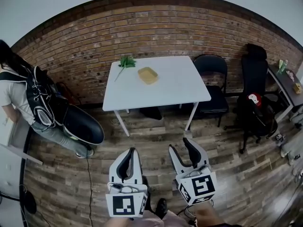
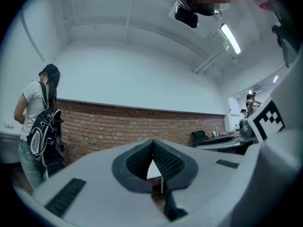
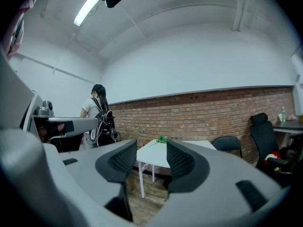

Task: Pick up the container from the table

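Approach is our step: the shallow yellow rectangular container (image 1: 148, 74) lies on the white square table (image 1: 184, 91) at 12 o'clock, well ahead of us, a green leafy sprig (image 1: 126, 61) at its 10 o'clock. Our right gripper (image 1: 182, 145) gapes empty; our left gripper (image 1: 131, 151) is pinched together. Next, we judge, we close in and straddle a rim.

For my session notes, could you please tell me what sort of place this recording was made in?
Probably an office or studio room: a white table stands on wood flooring before a brick wall, with a folding chair and an office chair nearby.
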Available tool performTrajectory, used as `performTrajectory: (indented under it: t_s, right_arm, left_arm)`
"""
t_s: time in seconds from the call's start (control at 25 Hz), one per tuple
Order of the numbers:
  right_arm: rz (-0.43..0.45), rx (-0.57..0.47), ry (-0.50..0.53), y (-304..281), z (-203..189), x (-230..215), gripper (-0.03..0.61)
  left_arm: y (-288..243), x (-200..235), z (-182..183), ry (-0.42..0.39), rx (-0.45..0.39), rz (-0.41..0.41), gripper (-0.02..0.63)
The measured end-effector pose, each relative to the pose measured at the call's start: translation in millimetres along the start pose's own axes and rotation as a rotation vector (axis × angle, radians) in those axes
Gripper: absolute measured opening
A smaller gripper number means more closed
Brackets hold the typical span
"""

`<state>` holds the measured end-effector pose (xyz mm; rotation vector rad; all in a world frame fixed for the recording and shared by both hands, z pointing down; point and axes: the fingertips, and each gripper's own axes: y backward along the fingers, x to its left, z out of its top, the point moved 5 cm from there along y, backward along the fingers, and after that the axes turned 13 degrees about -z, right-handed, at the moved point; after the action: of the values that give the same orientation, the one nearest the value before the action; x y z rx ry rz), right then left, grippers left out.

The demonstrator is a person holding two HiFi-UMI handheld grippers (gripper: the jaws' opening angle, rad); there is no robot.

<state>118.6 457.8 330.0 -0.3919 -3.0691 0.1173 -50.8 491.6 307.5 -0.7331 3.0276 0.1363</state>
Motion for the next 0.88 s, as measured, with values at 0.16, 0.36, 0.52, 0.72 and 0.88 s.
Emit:
performTrajectory:
  t_s: [0.16, 0.36, 0.52, 0.72, 0.88]
  right_arm:
    - [0.001, 0.017, 0.000, -26.8, -6.5, -1.6, 0.199]
    - [-0.008, 0.024, 0.008, -72.6, -15.0, -4.3, 0.199]
    - [-0.019, 0.027, 0.015, -134.4, -7.2, -5.0, 0.199]
    - [-0.056, 0.001, 0.016, -196.8, 15.4, -5.9, 0.199]
    - [-0.083, -0.021, 0.027, -237.4, 32.1, -5.6, 0.197]
  left_arm:
    - [-20.3, 17.3, -10.2, 0.011, 0.009, 0.002, 0.008]
    - [-57.7, 49.4, -27.6, 0.024, 0.008, -0.004, 0.008]
    - [-110.0, 90.8, -31.2, 0.043, 0.005, -0.027, 0.008]
    - [-160.4, 138.2, -21.3, 0.011, -0.017, -0.061, 0.008]
    - [-192.7, 170.6, -13.7, 0.003, -0.039, -0.081, 0.008]
